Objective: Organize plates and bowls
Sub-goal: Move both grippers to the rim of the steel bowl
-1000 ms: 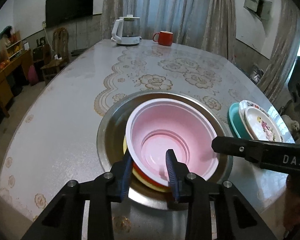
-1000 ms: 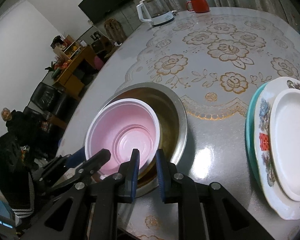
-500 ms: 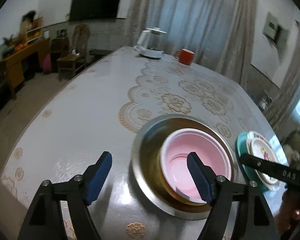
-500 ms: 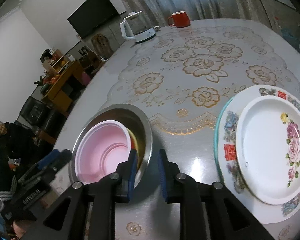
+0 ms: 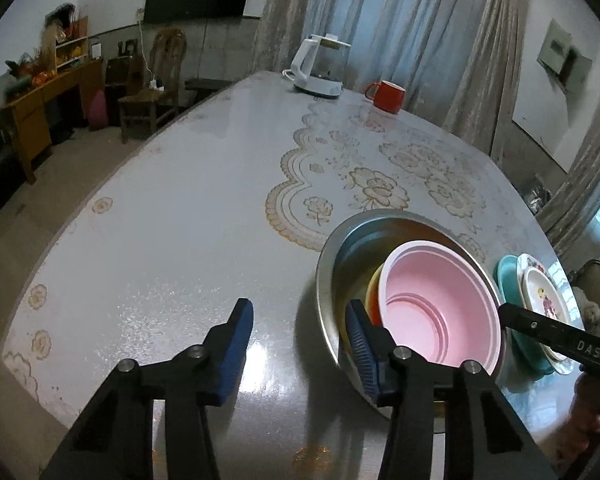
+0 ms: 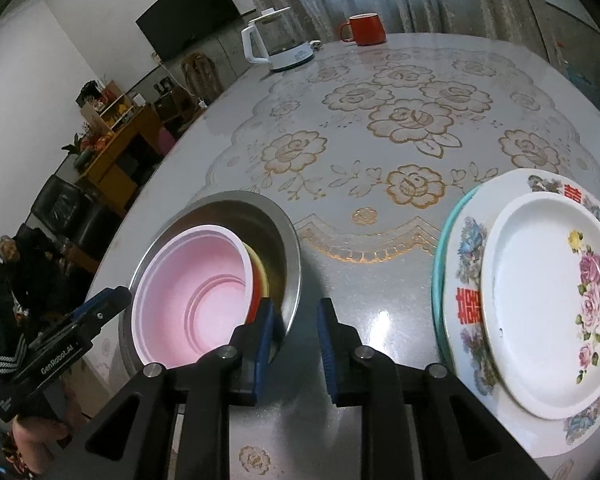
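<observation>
Filling most of the room, a round table [image 5: 172, 208] under a glossy cloth with gold roses carries everything here. Toward its near edge sits a wide steel basin [image 6: 288, 248], and nested inside it is a pink bowl [image 6: 196, 280], tipped a little, with a yellow bowl [image 6: 262, 270] and a red one [image 6: 256, 294] showing only as slivers of rim underneath it. To the right of the basin, apart from it, lies a stack of plates: a teal plate [image 6: 440, 264] at the bottom, a large flowered plate [image 6: 470, 276] on that, and a smaller white plate with pink roses [image 6: 540, 300] on top. At the far side of the table stand a white electric kettle [image 5: 320, 66] and, beside it, a red mug [image 5: 386, 96]. The left tongs [image 5: 296, 356] hang over the near edge of the table just left of the basin; their blue jaws are closing with only bare tablecloth between them, the right jaw close to the basin's rim, though I cannot tell whether it touches. The right tongs [image 6: 294, 344] hover over the gap between basin and plates, jaws a narrow way apart and gripping nothing, the left jaw in front of the basin's edge.
</observation>
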Demonstrator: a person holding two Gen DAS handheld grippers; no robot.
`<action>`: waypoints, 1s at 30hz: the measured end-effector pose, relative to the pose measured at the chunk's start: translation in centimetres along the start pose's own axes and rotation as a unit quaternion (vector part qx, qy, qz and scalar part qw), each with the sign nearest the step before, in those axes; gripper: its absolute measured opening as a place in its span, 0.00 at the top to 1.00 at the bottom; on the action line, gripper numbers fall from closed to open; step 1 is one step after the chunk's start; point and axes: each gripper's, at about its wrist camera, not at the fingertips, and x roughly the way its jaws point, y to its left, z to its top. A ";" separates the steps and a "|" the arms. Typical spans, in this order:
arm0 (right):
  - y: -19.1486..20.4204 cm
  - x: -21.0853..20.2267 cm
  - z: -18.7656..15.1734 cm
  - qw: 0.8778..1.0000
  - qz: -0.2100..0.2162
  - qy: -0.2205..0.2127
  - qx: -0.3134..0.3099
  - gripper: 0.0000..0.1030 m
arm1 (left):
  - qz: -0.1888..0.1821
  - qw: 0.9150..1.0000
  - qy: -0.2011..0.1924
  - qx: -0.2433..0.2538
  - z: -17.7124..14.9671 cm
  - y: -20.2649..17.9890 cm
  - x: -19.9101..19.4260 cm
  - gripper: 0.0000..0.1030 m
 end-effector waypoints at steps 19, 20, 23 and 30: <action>0.4 3.1 0.8 1.000 -0.008 0.020 -0.011 0.78 | -0.033 0.999 0.024 -0.009 -0.4 0.3 2.1 0.50; 0.4 3.3 0.9 1.000 -0.007 0.020 -0.013 0.78 | -0.032 0.999 0.024 -0.008 -0.5 0.2 2.2 0.50; 0.3 3.6 1.1 1.000 -0.008 0.022 -0.011 0.77 | -0.036 0.999 0.025 -0.010 -0.4 0.3 2.4 0.50; -0.1 3.7 1.2 1.000 -0.022 0.017 -0.006 0.66 | -0.051 0.998 0.039 -0.011 -0.3 0.6 3.0 0.43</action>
